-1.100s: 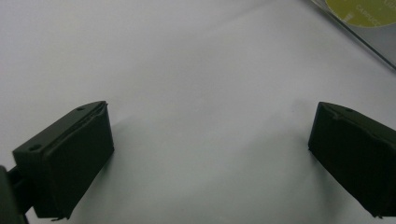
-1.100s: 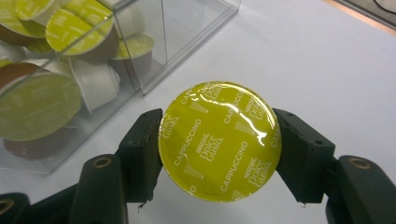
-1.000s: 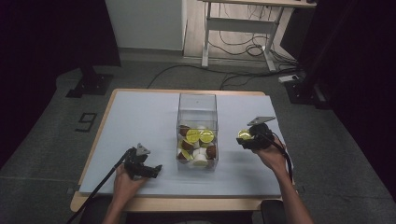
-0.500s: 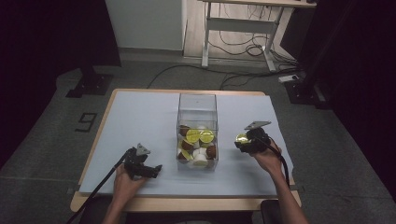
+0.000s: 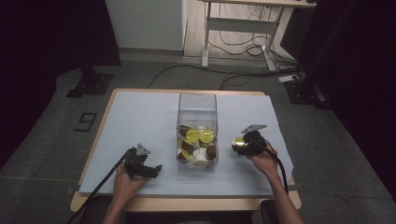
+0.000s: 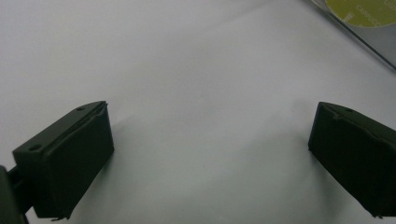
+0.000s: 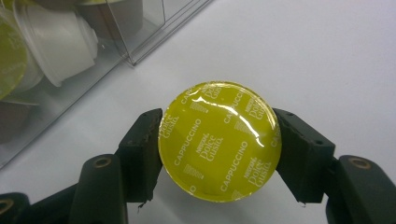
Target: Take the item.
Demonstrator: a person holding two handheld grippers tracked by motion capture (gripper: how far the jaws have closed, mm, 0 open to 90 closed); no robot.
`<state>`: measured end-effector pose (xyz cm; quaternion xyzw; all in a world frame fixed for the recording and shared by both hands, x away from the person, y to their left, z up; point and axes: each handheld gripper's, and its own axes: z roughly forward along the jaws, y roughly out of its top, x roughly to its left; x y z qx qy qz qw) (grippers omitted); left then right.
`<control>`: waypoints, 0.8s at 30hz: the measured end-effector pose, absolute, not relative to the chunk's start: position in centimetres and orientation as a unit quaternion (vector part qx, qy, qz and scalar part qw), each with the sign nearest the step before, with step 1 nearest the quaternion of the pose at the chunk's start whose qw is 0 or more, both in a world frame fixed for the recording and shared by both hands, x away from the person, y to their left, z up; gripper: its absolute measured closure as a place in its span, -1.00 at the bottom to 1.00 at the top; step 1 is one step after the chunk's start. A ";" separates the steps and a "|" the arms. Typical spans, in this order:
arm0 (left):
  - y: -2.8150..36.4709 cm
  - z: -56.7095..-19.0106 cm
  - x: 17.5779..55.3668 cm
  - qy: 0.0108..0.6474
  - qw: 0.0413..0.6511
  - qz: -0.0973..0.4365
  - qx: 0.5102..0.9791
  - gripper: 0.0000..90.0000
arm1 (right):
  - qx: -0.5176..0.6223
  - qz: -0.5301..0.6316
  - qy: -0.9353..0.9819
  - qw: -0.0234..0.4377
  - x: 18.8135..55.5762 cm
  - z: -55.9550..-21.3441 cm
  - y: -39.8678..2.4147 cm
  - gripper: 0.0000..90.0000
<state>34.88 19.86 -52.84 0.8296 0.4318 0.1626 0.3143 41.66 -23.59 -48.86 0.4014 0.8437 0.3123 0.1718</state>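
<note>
Since the right hand-held gripper [image 7: 218,142] is clamped on the yellow capsule [image 7: 219,140] just above the counter [image 5: 140,116] beside the clear box [image 5: 197,100], I'd keep it level and lower gently. Left hand-held gripper [image 6: 210,154] sits released, nothing in it.

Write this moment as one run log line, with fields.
right gripper: shut on capsule | left gripper: open, on table | box: holds capsules
</note>
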 end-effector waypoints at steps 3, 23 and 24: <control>19.9 -52.8 34.9 0.432 0.314 0.163 0.830 -1.00 | 0.400 0.312 0.845 0.170 41.8 -49.1 -23.5 -0.16; 19.9 -52.8 34.9 0.432 0.314 0.162 0.830 -1.00 | 0.404 0.300 0.850 0.153 42.2 -50.3 -23.3 -0.24; 19.9 -52.8 34.9 0.432 0.314 0.162 0.830 -1.00 | 0.405 0.300 0.851 0.151 42.3 -50.3 -23.3 -0.31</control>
